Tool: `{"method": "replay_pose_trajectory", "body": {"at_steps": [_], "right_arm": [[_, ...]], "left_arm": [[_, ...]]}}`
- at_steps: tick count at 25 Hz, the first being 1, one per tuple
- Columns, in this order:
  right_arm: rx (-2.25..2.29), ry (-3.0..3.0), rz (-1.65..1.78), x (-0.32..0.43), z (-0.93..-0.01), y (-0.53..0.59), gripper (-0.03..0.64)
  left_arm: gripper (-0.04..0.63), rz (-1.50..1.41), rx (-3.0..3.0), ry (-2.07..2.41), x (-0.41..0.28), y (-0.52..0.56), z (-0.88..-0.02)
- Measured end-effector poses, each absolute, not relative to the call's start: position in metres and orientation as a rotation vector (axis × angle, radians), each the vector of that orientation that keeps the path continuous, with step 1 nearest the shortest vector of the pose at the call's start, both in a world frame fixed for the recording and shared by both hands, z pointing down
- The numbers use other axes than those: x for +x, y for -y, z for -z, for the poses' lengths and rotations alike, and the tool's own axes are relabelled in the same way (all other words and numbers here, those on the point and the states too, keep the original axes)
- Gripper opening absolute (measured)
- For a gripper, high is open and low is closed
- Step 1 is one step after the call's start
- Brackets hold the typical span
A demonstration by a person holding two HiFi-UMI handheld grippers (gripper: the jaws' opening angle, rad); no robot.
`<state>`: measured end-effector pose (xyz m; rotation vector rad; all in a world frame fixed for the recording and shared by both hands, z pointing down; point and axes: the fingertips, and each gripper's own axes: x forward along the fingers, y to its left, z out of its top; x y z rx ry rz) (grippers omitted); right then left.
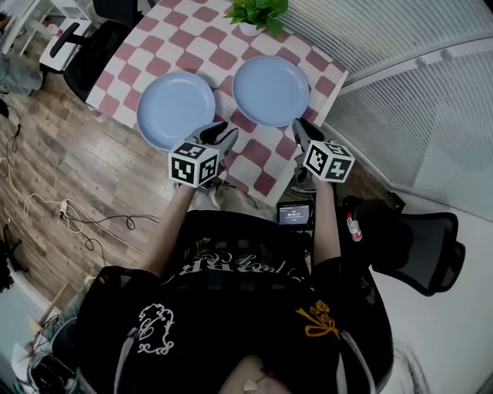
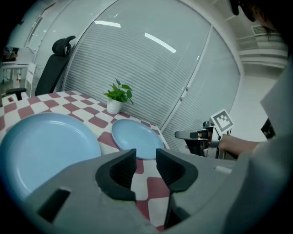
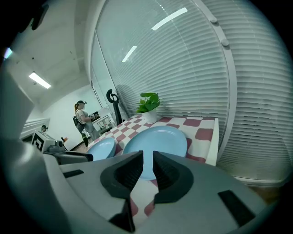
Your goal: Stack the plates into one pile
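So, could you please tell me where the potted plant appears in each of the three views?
Head view: potted plant at the top edge, centre.
Left gripper view: potted plant left of centre, slightly above the middle.
Right gripper view: potted plant near the centre.
Shared landmark: the blue plate nearest it.

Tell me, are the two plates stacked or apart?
Apart. The left plate and the right plate lie side by side, checked cloth showing between them.

plant cut by top edge, left plate partly behind left claw, distant person tiny, perhaps standing
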<state>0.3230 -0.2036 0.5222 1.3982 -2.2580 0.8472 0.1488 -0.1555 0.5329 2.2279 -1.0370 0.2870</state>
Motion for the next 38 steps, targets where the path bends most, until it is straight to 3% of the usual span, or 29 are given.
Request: {"method": "replay_pose_trajectory", "body": {"at_steps": [5,8,15,24,32,38], "right_arm": [[1.389,2.261,-0.980,0.350,-0.543,0.231,0.064],[1.407,2.240,-1.039,0.363,-0.560,0.251,0.066],[1.404,2.146,-1.145,0.384,-0.599,0.282,0.129],[1.349,2.066,-1.194,0.369,-0.638,0.281,0.125],[1.376,2.065,-1.238,0.370,-0.635,0.278,0.095],[1.422,2.093,-1.267,0.375,-0.615,0.268,0.092]], "left_arm": [[0.147,-0.336,2.154,1.012,0.176,0.180,-0.564],[0.191,-0.382,2.108,1.042,0.176,0.201,-0.582],[0.258,-0.405,2.025,1.035,0.183,0.229,-0.608],[0.258,-0.483,1.994,1.080,0.187,0.235,-0.618],[0.256,-0.639,1.993,1.064,0.193,0.238,-0.629],[0.256,-0.603,2.033,1.044,0.197,0.231,-0.614]]}}
